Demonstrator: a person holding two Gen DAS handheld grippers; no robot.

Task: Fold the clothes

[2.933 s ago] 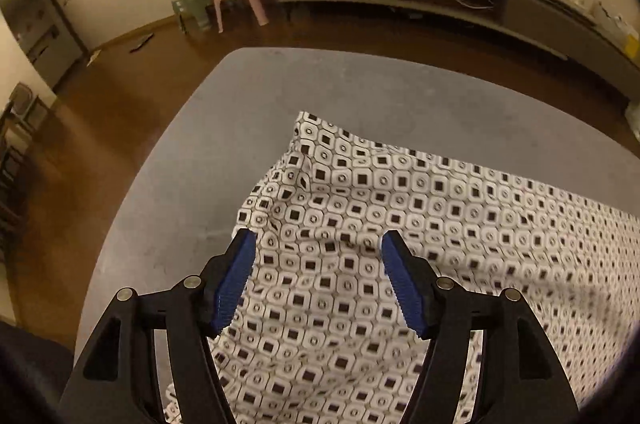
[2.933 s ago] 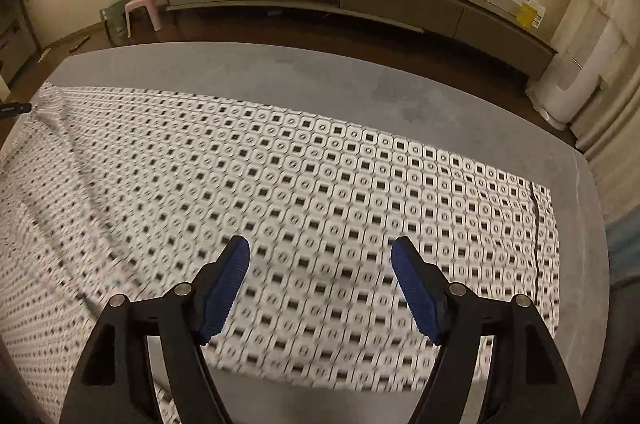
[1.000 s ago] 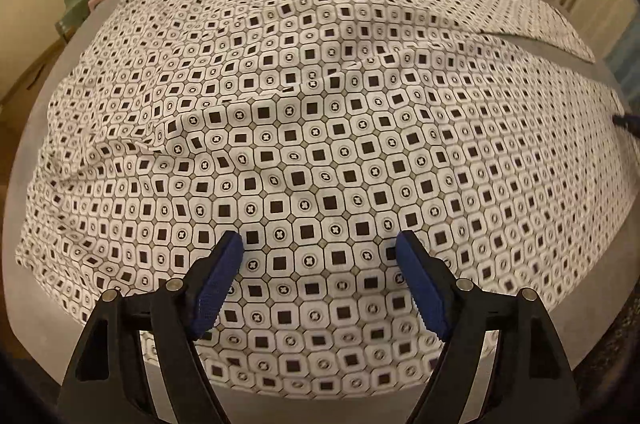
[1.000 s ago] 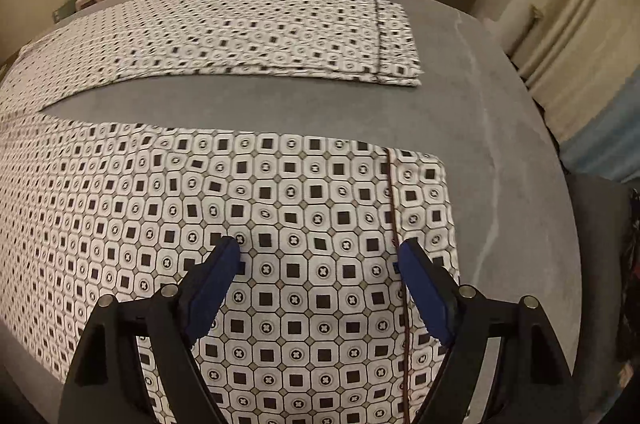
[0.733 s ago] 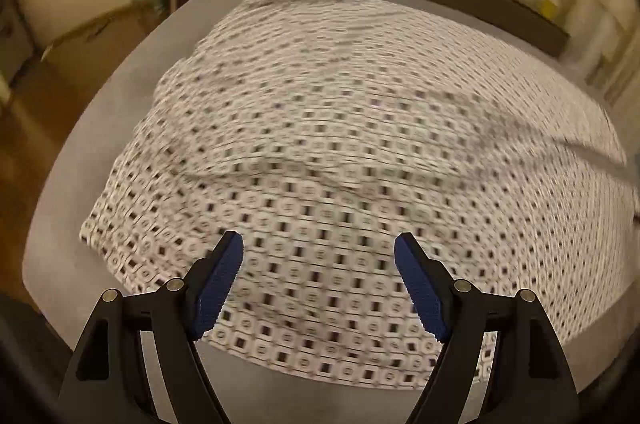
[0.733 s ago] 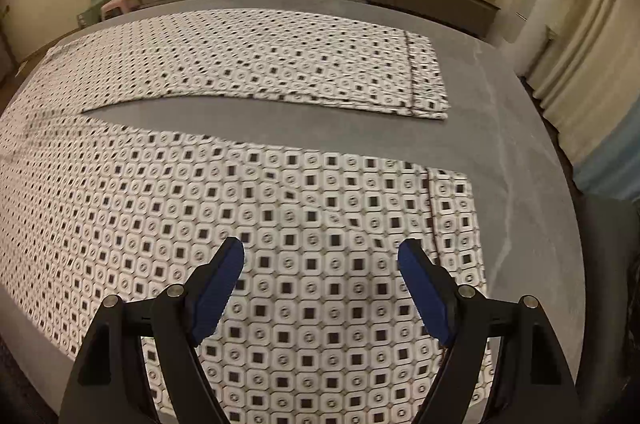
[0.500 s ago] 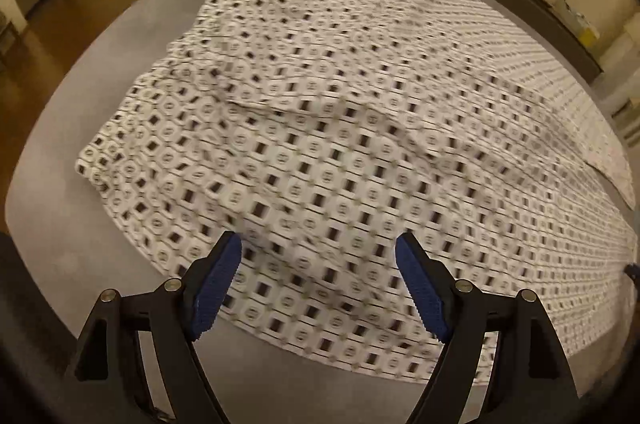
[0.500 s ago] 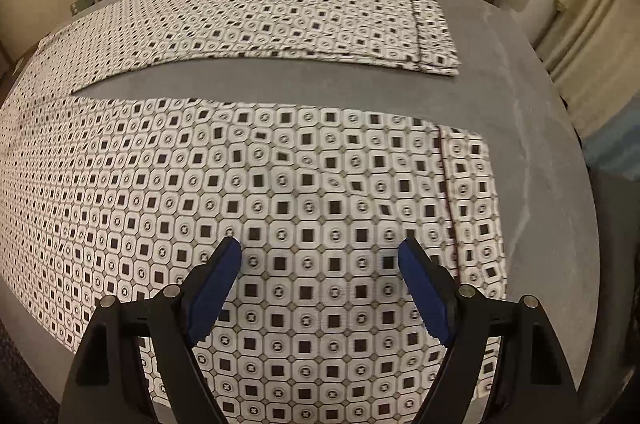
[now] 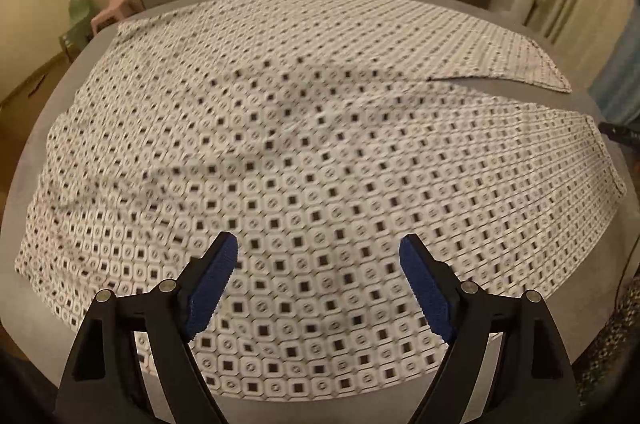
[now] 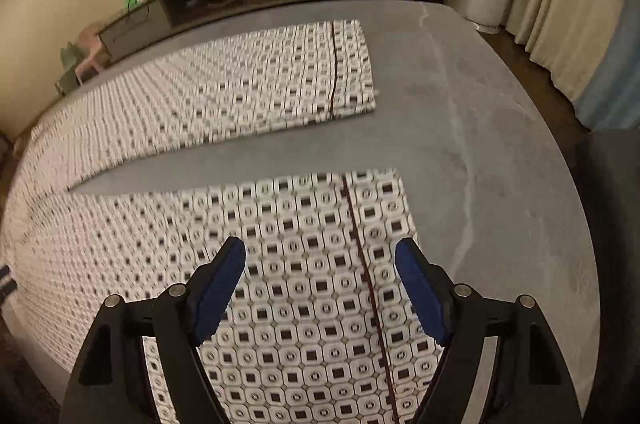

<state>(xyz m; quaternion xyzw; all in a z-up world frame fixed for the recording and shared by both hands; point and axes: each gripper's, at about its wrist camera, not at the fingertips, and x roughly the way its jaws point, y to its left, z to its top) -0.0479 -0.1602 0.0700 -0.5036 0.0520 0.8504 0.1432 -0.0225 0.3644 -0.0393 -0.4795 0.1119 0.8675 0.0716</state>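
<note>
Both grippers' spread fingers (image 9: 216, 284) hover over flat patterned trousers (image 10: 300, 264).

I see patterned trousers (image 9: 320, 127) spread flat: white cloth with dark squares, slightly rumpled at the waist end, legs (image 10: 280, 83) apart, each hem crossed by a dark seam.

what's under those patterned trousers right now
The trousers lie spread flat on a grey table, bare grey showing between the two legs and around them. Whatever lies beneath the cloth itself is covered. Both grippers hover open above.
</note>
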